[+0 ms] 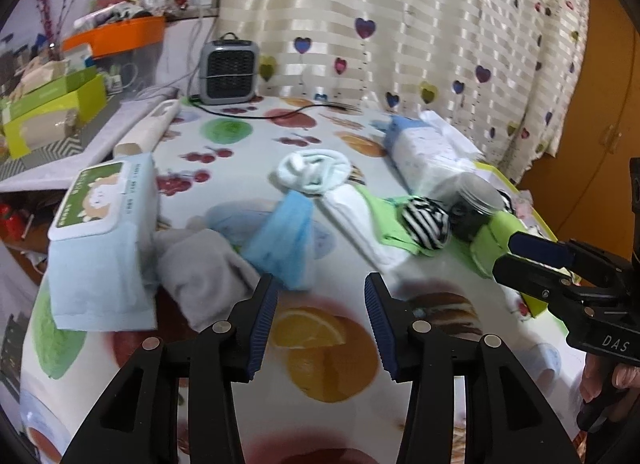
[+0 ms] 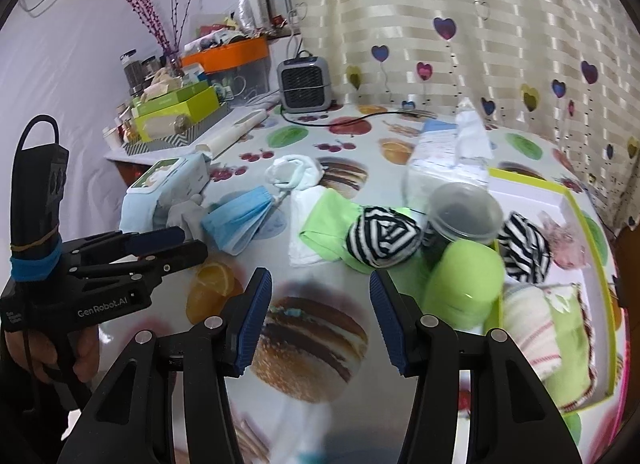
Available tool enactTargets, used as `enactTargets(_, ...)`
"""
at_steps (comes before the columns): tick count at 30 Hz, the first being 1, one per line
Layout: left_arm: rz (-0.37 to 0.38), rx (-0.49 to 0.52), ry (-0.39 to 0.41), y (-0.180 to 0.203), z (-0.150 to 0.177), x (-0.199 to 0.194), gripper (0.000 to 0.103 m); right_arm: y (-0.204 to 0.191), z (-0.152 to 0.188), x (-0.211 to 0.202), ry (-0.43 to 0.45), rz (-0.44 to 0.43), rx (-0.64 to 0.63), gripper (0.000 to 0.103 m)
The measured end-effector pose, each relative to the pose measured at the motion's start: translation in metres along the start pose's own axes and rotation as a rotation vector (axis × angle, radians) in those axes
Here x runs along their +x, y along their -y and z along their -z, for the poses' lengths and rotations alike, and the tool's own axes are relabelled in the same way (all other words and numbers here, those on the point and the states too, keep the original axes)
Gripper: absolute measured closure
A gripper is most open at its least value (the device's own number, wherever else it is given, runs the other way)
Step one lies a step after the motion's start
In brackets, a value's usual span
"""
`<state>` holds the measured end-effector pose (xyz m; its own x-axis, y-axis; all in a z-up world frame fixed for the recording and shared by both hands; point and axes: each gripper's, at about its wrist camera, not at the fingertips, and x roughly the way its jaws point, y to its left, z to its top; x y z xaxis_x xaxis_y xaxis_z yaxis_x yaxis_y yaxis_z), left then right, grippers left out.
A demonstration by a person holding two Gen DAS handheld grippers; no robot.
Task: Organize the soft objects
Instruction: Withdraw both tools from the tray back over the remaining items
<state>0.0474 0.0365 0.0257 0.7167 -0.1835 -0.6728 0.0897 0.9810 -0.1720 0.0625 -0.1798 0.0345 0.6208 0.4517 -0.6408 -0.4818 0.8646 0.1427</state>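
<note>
Up close, left gripper [image 1: 320, 328] parted and empty above the fruit-print tablecloth [image 1: 332, 380]; right gripper [image 2: 320, 324] likewise apart, gripping nothing. At eleven o'clock of the left jaws, grey sock [image 1: 204, 264] touching the wipes pack [image 1: 100, 232], blue face mask [image 1: 280, 240] at twelve. Seen properly only from the right wrist: open box [image 2: 576, 207] at two o'clock holding a striped sock ball [image 2: 524, 244] and folded towel [image 2: 532, 328]; second striped ball [image 2: 380, 240] outside on the green cloth [image 2: 324, 219].

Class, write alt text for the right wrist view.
The right gripper hangs open and empty over a fruit-print table. Ahead lie a striped sock ball, a blue mask and a green-edged box.
</note>
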Motion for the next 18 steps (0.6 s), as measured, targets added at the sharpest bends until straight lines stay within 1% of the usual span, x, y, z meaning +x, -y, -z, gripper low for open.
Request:
enactTargets(3, -0.021, -0.015, 0.009, -0.009, -0.005, 0.002, 0.058, -0.003, -0.005, 0.009, -0.008, -0.015, -0.006, 0.051)
enactTargets(5, -0.030, -0.017, 0.006, -0.013, -0.010, 0.006, 0.055, -0.004, -0.007, 0.014, -0.013, -0.021, -0.008, 0.051)
enactTargets(10, -0.068, -0.027, 0.000, -0.022, -0.014, 0.009, 0.055, -0.006, -0.010, 0.024, -0.026, -0.036, -0.010, 0.051)
enactTargets(12, -0.077, -0.029, 0.009, -0.024, -0.011, 0.003, 0.054, -0.007, -0.011, 0.026, -0.029, -0.038, -0.011, 0.051)
enactTargets(13, -0.088, -0.025, 0.014, -0.024, -0.008, 0.001, 0.052, -0.007, -0.012, 0.027, -0.030, -0.038, -0.013, 0.051)
enactTargets(14, -0.101, -0.024, 0.014, -0.025, -0.006, -0.001, 0.051, -0.007, -0.013, 0.029, -0.031, -0.039, -0.013, 0.051)
enactTargets(18, -0.128, -0.058, -0.007, -0.037, 0.003, 0.002, 0.051, -0.010, -0.019, 0.036, -0.035, -0.049, -0.019, 0.051)
